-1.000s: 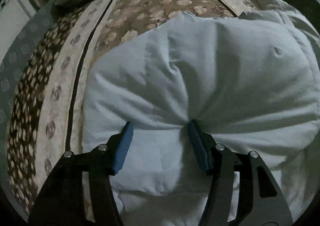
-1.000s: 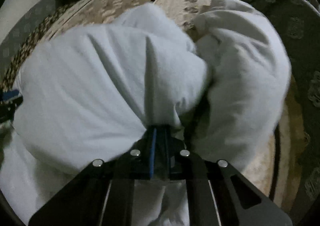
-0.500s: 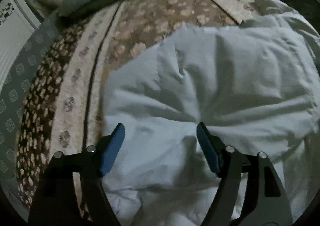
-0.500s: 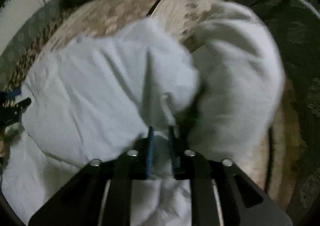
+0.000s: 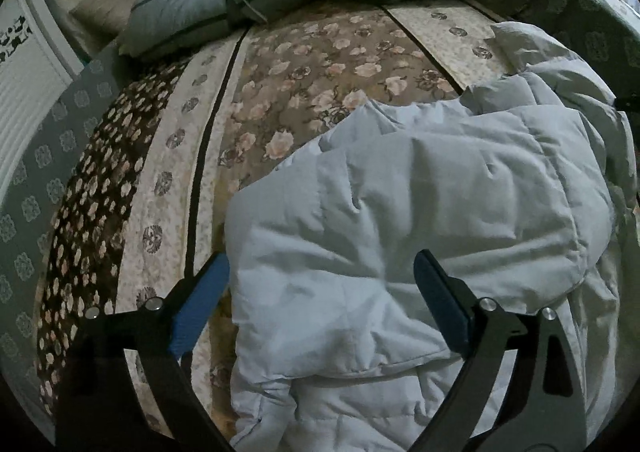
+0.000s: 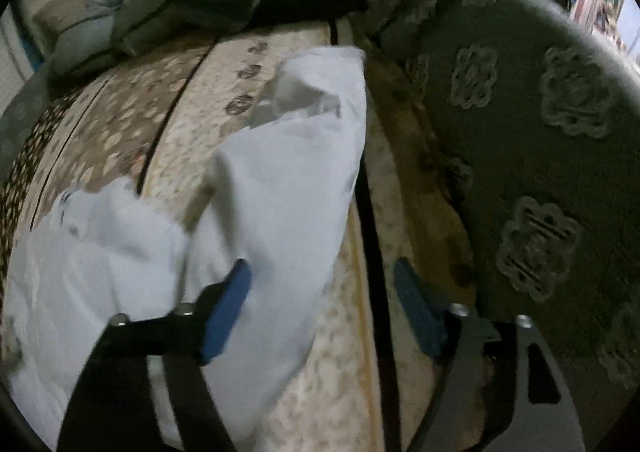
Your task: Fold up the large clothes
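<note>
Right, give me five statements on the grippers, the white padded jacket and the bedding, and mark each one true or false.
1. The left gripper is open, with the white padded jacket lying between its fingers. True.
2. The right gripper is clamped on the jacket. False: it is open and holds nothing.
3. The jacket lies on a floral bedspread. True.
4. The far end of the bed is bare. False: grey-blue folded bedding is piled there.
5. In the right wrist view, the jacket sits to the right of the gripper. False: it lies to the left, with a green patterned blanket on the right.
</note>
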`<state>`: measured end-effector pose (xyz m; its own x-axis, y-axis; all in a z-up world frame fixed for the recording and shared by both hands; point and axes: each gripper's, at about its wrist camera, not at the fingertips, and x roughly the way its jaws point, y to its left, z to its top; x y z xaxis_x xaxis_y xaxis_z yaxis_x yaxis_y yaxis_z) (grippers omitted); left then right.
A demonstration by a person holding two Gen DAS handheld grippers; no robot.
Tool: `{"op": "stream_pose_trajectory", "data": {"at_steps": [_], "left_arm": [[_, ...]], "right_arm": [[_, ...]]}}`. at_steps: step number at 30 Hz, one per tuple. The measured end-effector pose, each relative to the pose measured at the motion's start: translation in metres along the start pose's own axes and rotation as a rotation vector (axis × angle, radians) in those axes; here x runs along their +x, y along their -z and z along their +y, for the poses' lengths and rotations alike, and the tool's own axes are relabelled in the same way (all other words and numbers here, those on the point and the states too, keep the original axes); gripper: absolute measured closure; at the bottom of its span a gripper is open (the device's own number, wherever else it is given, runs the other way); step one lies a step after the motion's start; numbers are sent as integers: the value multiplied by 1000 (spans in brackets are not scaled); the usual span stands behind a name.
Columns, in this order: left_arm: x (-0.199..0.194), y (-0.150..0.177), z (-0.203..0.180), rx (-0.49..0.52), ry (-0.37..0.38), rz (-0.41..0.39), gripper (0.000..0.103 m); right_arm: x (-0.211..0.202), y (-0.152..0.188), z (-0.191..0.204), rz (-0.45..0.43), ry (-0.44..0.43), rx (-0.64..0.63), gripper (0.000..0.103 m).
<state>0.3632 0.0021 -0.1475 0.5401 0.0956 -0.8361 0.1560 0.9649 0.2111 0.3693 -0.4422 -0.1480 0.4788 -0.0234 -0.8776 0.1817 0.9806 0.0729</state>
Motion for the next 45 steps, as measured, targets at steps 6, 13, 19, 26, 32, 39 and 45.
{"op": "stream_pose_trajectory", "data": {"at_steps": [6, 13, 19, 26, 32, 39, 45], "left_arm": [[-9, 9, -1, 30, -44, 4, 10], [-24, 13, -2, 38, -58, -14, 10], [-44, 20, -6, 16, -8, -38, 10], [-53, 28, -24, 58, 2, -32, 10], [-54, 30, -21, 87, -31, -29, 10], [-40, 13, -15, 18, 5, -3, 9], [-35, 15, -18, 0, 30, 15, 9]], "right_arm": [[29, -8, 7, 35, -148, 72, 57], [-30, 32, 26, -100, 125, -113, 92], [-116, 104, 14, -169, 245, -110, 92], [-75, 158, -43, 7, 221, 64, 89], [-97, 137, -62, -27, 158, 86, 50], [-102, 73, -96, -72, 187, 113, 33], [-63, 36, -115, -41, 137, 190, 68]]}}
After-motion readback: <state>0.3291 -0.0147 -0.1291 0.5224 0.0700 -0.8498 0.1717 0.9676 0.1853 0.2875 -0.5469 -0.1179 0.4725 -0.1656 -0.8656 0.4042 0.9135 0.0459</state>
